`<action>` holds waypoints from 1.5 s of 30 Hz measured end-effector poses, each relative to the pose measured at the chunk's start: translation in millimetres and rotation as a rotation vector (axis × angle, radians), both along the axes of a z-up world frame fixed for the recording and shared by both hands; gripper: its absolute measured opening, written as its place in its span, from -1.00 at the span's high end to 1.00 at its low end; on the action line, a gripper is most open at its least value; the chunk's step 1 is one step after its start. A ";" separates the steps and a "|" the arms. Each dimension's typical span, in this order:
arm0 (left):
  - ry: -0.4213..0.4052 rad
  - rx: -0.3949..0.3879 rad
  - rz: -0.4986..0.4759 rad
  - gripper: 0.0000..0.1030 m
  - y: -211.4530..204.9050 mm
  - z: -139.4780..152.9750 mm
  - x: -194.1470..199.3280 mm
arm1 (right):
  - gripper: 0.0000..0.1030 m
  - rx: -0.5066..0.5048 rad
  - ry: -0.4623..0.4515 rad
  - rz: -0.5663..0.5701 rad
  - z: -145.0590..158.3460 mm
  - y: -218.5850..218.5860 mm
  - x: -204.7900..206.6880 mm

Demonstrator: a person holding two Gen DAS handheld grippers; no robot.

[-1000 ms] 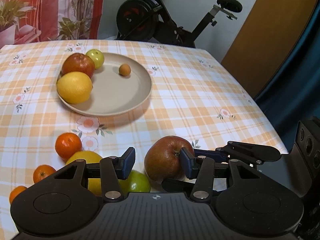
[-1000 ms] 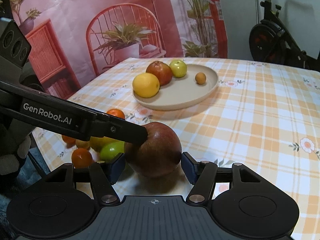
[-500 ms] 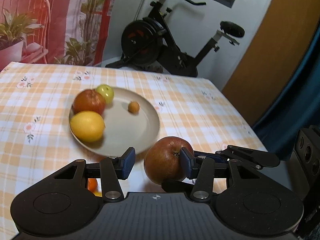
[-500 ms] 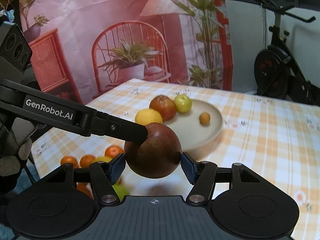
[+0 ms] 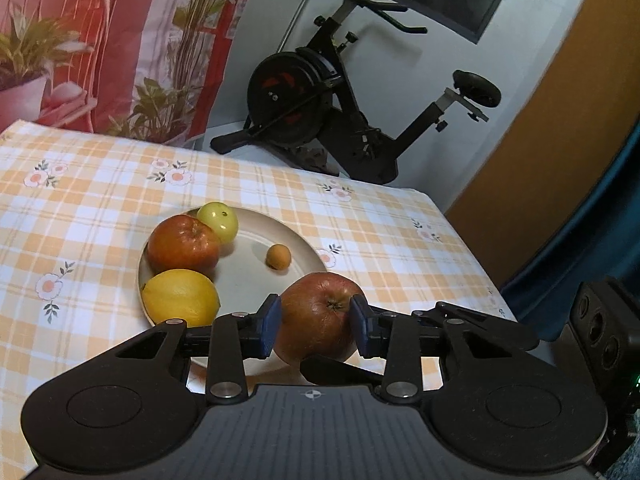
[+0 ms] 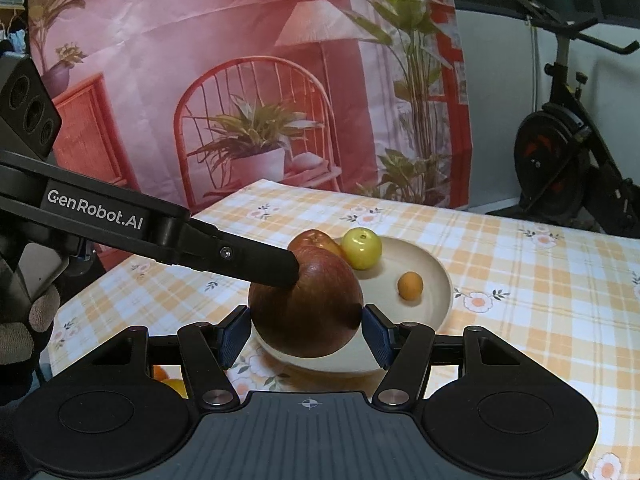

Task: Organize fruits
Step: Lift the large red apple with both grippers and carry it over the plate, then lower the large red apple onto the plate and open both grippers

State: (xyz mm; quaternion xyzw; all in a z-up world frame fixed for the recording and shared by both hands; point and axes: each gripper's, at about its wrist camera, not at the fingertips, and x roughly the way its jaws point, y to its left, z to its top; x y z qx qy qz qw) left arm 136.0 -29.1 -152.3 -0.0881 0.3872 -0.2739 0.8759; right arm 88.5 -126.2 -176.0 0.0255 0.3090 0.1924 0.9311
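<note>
Because both tools share the load, the dark red apple (image 5: 318, 318) hangs over the plate (image 5: 304, 246) rim: right tool (image 6: 306, 332) clamped on it, left tool (image 5: 314, 322) closing around it.

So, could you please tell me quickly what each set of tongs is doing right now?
Left tongs: closing on the red apple between them.
Right tongs: shut on the same apple.

This looks like a room in a home. A table (image 5: 100, 200) wears an orange-checked cloth with printed flowers, and a beige plate (image 5: 256, 280) of fruit sits on it. Behind stands a black exercise bike (image 5: 320, 108), beside a hanging fabric backdrop (image 6: 248, 80) printed with a chair, lamp and potted plants.
</note>
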 end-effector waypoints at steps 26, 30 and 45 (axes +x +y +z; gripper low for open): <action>0.041 0.132 0.022 0.21 -24.3 -34.8 80.2 | -0.10 -0.057 0.057 0.027 -56.6 -13.3 101.4; 0.035 0.144 0.026 0.18 -25.8 -34.1 82.8 | -0.10 -0.052 0.046 0.041 -58.6 -16.2 105.0; 0.013 0.183 0.044 0.18 -37.0 -33.8 93.4 | -0.11 -0.122 -0.005 0.052 -61.3 -12.7 117.7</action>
